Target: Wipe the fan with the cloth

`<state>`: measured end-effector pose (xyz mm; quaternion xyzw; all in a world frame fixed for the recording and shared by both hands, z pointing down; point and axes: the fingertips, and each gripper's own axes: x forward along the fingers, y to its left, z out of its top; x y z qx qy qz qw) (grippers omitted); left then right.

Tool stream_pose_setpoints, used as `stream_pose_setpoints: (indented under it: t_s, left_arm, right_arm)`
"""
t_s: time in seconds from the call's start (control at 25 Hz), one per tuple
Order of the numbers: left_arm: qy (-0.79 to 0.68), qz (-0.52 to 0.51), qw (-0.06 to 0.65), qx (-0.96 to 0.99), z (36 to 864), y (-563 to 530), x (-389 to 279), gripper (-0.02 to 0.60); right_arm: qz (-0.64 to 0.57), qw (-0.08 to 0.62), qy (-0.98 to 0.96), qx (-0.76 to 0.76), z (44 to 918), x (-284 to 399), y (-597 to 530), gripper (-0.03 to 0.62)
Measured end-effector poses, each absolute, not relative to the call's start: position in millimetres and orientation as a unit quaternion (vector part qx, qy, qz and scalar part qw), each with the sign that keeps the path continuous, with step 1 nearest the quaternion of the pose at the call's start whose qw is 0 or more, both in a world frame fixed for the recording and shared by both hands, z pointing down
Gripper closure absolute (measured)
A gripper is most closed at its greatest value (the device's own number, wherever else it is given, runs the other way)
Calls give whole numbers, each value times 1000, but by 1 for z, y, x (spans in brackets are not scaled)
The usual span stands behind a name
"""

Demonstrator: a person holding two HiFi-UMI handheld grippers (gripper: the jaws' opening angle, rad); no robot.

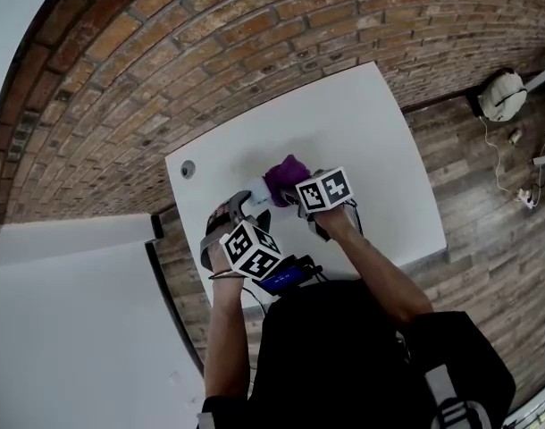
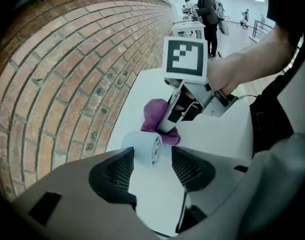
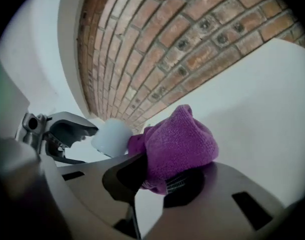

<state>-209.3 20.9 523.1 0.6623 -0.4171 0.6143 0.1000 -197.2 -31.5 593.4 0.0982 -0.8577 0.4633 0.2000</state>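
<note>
A small white fan (image 1: pixel 255 189) lies on its side on the white table (image 1: pixel 362 132), close to the brick wall. In the left gripper view the fan (image 2: pixel 142 148) sits between the tips of my left gripper (image 2: pixel 152 157), whose jaws stand part-way apart and close on its sides. My right gripper (image 3: pixel 157 176) is shut on a bunched purple cloth (image 3: pixel 180 141), which it holds against the fan (image 3: pixel 111 135). In the head view the cloth (image 1: pixel 284 177) shows just right of the fan, with my right gripper (image 1: pixel 295 199) behind it and my left gripper (image 1: pixel 246 206) at the fan's near side.
The brick wall (image 1: pixel 255 25) runs along the table's far edge. A round cable hole (image 1: pixel 187 170) sits near the table's left corner. Another white tabletop (image 1: pixel 67 329) lies at lower left. A white object (image 1: pixel 503 96) stands on the wooden floor. People (image 2: pixel 205 11) stand far off.
</note>
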Motion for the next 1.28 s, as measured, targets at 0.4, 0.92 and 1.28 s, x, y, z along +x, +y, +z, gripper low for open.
stream_pose_setpoints:
  t_s: [0.4,0.92,1.28]
  left_arm:
    - [-431,600,109,665,522,21,-211,328]
    - [-436,591,109,670,521,19,-210,328]
    - [-434,596,108,667,523,19,-209,328]
  right_arm:
    - [364,117,-923,44,474,-218,-18,522]
    - [521,99,-835,146,572,-171,-55,522]
    - [584,91,-802,87,580,-205,-28,522]
